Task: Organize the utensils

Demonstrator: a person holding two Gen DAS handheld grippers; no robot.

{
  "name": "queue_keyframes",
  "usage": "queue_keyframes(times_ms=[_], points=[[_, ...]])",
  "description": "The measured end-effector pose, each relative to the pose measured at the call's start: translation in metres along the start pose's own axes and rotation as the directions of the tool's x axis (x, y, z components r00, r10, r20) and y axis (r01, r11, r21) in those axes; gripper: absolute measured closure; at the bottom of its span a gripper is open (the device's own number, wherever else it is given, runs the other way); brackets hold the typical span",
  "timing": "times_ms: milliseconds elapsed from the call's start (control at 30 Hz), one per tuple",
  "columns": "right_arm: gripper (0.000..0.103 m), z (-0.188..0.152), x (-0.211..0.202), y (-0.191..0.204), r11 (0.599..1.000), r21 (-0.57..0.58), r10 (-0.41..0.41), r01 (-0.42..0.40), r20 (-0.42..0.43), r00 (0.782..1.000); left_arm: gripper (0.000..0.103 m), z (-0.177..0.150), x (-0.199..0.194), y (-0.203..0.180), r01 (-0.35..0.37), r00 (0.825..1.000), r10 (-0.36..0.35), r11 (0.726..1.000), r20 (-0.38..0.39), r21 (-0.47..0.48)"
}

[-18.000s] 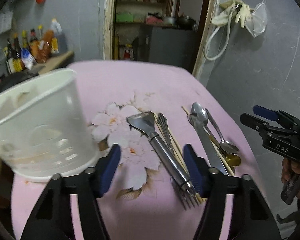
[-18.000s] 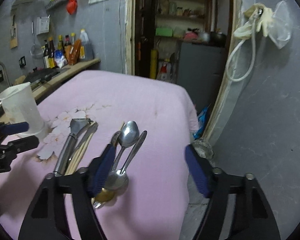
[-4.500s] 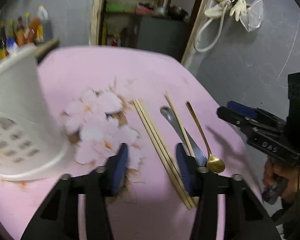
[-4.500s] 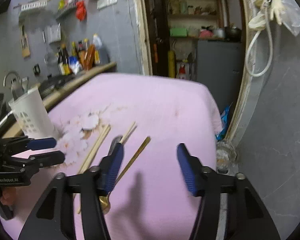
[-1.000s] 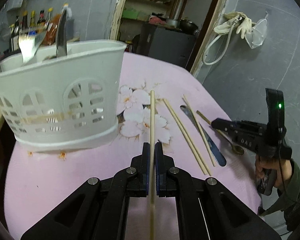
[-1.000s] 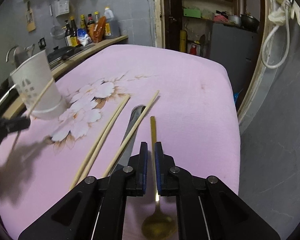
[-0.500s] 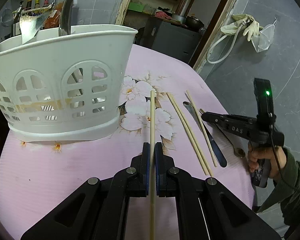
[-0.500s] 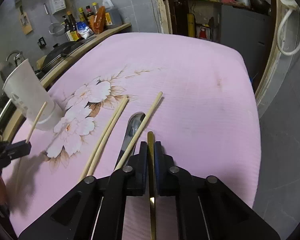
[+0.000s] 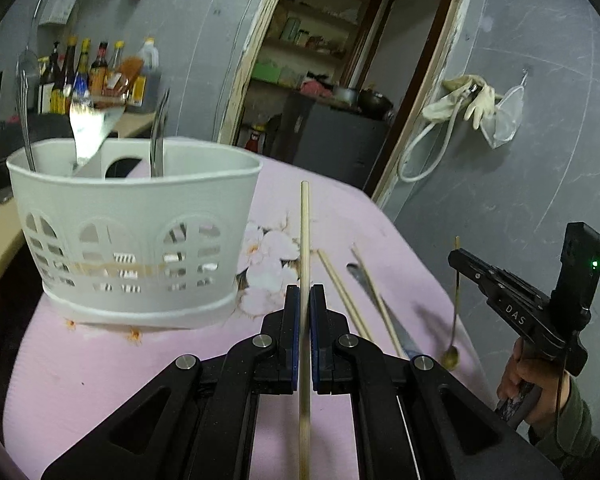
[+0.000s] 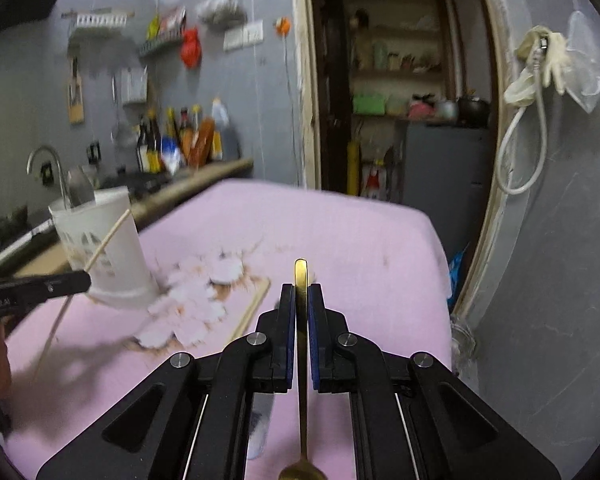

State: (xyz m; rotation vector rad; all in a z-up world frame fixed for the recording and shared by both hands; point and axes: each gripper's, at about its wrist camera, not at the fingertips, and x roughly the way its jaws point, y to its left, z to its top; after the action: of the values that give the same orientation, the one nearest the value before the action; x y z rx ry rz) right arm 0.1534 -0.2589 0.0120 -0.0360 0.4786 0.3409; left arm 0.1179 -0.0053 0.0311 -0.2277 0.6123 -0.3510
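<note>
Left wrist view: the left gripper is clamping its blue pads tight on a single wooden chopstick, which is running straight up between them with its tip sticking out toward the white utensil caddy. That caddy is sitting just to the left on the pink floral tablecloth, and it's already holding a spatula plus a couple of other metal handles. Just right of the pads, two more chopsticks and a table knife are lying flat on the cloth. Further right, the right gripper is hanging in the air with a gold spoon dangling bowl-down from it, clear of the table. Over on the right wrist cam, the right gripper is pinching that gold spoon by the handle, end poking up between the pads, and the bowl is down at the bottom edge of frame. Bottles are lined up on the counter behind the caddy.
</note>
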Motion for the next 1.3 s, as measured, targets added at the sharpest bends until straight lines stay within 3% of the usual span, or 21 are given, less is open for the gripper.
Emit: queue_keyframes(times_ms=[300,600,800,1067,1167,1300], points=[[0.100,0.031,-0.022,0.014,1.000,-0.002,-0.002,0.003,0.157,0.988,0.100,0.017,-0.020,0.008,0.006,0.996,-0.004,1.000,0.086,-0.027],[0.100,0.076,-0.027,0.049,0.994,-0.096,0.082,-0.059,0.262,0.962,0.100,0.055,-0.056,0.036,-0.020,0.976,0.035,0.997,0.216,-0.069],[0.100,0.113,-0.031,0.084,0.975,-0.169,0.194,-0.146,0.313,0.930,0.100,0.097,-0.081,0.076,-0.033,0.928,0.082,0.990,0.362,-0.139],[0.100,0.146,-0.018,0.144,0.934,-0.256,0.327,-0.249,0.334,0.884,0.100,0.132,-0.087,0.149,-0.048,0.839,0.164,0.972,0.519,-0.231],[0.100,0.148,-0.001,0.163,0.923,-0.267,0.356,-0.278,0.315,0.880,0.100,0.136,-0.078,0.167,-0.066,0.827,0.196,0.964,0.526,-0.256],[0.100,0.143,0.018,0.173,0.917,-0.259,0.370,-0.303,0.272,0.889,0.100,0.132,-0.069,0.182,-0.064,0.830,0.201,0.961,0.521,-0.270]])
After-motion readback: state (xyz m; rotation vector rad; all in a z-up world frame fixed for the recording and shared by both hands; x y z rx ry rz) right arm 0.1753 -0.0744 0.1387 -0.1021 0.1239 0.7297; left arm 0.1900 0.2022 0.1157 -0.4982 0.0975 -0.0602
